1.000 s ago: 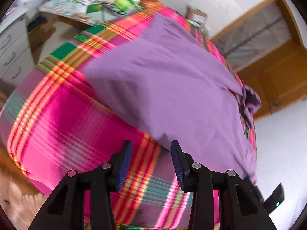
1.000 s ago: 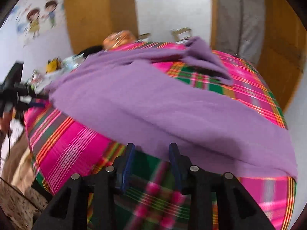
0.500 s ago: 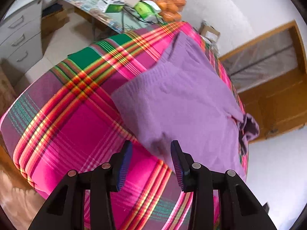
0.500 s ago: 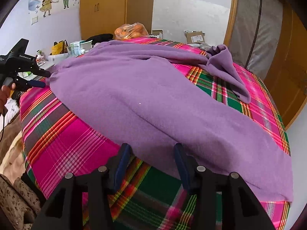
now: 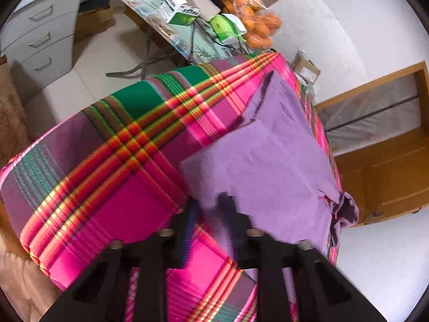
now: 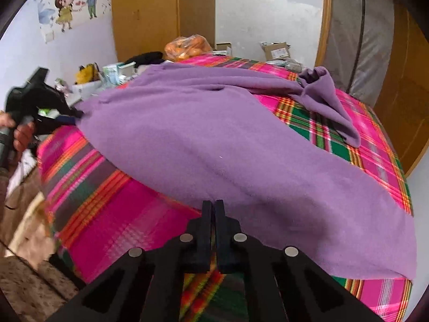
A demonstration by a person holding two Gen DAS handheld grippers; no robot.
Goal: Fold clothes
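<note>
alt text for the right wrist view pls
The right gripper has its fingers pressed together at the near hem of a purple garment spread over a pink and green plaid cloth. At far left, a hand brings the left gripper to the garment's corner.
</note>
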